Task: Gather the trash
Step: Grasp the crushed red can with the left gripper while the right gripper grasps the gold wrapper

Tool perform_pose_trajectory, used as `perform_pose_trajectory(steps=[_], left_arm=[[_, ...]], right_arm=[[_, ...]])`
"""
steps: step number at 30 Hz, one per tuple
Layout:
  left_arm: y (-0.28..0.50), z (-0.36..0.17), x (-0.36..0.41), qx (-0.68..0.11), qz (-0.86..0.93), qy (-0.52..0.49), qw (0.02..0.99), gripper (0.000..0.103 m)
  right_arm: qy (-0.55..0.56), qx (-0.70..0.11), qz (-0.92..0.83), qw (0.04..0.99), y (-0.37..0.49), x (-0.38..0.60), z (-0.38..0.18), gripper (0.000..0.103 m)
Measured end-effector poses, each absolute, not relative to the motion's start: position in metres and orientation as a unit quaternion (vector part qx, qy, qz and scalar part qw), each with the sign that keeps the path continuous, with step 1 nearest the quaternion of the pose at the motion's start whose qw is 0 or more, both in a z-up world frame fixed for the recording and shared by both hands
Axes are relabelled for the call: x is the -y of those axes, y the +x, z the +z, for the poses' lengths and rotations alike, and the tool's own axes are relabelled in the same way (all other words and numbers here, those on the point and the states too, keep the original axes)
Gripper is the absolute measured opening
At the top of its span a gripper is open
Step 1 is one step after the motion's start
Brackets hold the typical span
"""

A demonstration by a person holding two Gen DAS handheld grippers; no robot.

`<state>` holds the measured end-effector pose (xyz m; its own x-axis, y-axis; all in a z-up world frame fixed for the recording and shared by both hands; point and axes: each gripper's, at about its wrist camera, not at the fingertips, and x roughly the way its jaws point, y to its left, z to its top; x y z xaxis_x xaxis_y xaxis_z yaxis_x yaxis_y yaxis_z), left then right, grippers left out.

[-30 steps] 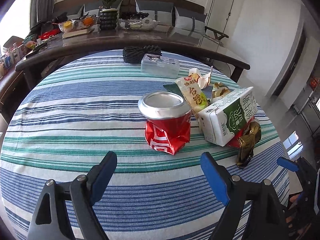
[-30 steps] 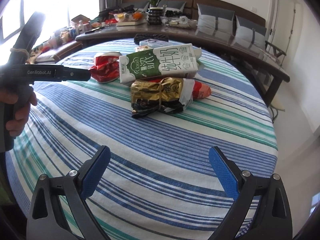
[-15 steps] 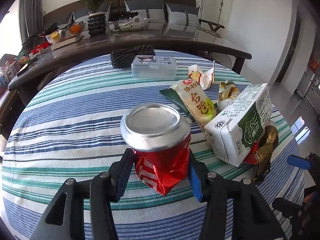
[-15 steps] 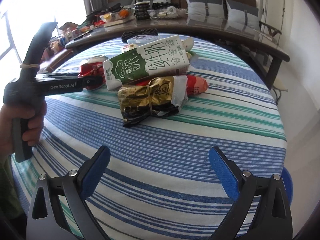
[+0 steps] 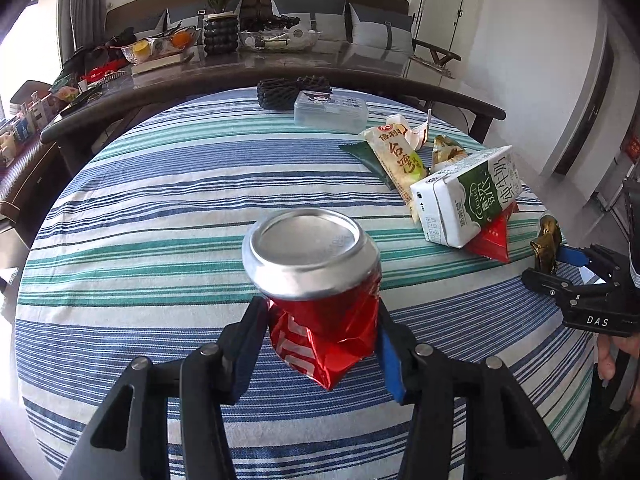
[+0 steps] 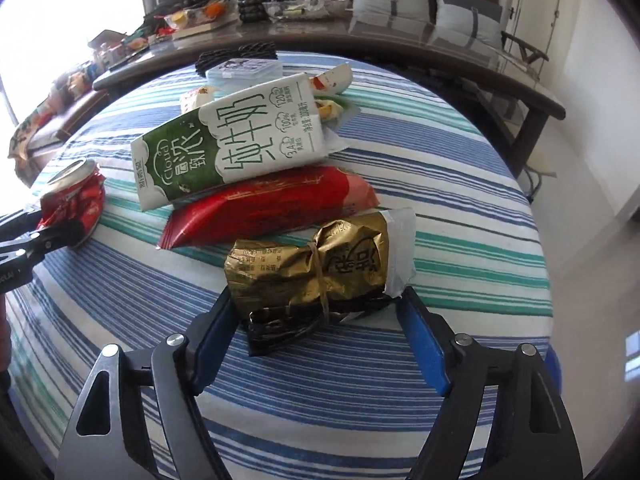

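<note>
Between left tongs (image 5: 320,344), crushed can (image 5: 316,280) upright, w/ top tilted toward camera.

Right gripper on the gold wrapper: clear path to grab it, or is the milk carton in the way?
Probably yes. The right gripper already straddles the gold wrapper, its jaws just closing in; the milk carton lies farther back, clear of them.
</note>
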<state>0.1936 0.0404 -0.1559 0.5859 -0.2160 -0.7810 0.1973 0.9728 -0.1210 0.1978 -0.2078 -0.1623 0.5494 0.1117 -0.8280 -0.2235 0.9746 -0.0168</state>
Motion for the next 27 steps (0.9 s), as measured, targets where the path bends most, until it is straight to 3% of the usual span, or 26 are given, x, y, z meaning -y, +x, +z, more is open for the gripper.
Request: perform_pose_trajectory(steps=[4, 7, 21, 23, 24, 27], left_arm=[[0.188, -0.153, -0.036, -0.438, -0.121, -0.009, 0.891, 0.054], [0.184, -0.153, -0.033, -0.441, -0.125, -0.008, 0.889, 0.066], [0.185, -0.161, -0.031, -0.452, -0.111, 0.004, 0.885, 0.066], [0.186, -0.159, -0.029, -0.451, -0.113, 0.009, 0.885, 0.066], [0.186, -0.157, -0.029, -0.450, -0.110, 0.014, 0.886, 0.066], [0.184, -0.151, -0.034, -0.446, -0.103, 0.020, 0.889, 0.066]], right_arm=[[-0.053, -0.472, 0.066, 0.877, 0.185, 0.251, -0.158, 0.081], [-0.025, -0.469, 0.056, 0.881, 0.175, 0.274, -0.152, 0.086], [0.045, -0.462, 0.060, 0.884, 0.187, 0.274, -0.161, 0.096], [0.024, -0.462, 0.059, 0.885, 0.188, 0.272, -0.161, 0.089], [-0.001, -0.465, 0.056, 0.883, 0.188, 0.269, -0.161, 0.078], [-0.025, -0.478, 0.063, 0.876, 0.182, 0.271, -0.158, 0.073]])
